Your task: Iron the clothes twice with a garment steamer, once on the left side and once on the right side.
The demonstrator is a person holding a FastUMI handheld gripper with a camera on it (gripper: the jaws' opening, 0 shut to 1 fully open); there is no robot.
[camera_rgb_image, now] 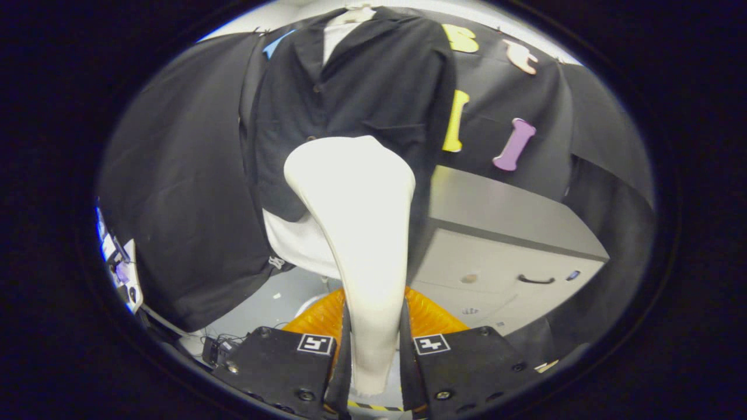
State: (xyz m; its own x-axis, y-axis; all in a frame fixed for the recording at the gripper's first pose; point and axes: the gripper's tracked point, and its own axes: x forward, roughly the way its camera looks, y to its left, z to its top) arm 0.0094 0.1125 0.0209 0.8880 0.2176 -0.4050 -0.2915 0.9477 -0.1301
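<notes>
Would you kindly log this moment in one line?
gripper: shut on steamer | steamer head: raised before shirt | shirt: hanging

One garment steamer [356, 233] stands clamped between the two fingers [344, 344] of a single set of tongs [373, 350], each finger block carrying one square marker, two in all. One dark shirt [350, 87] hangs ahead over one white garment [297, 245], beside one grey cabinet [496, 233] with one dark handle [536, 280]. One orange ribbed hose [432, 318] sits below.
</notes>
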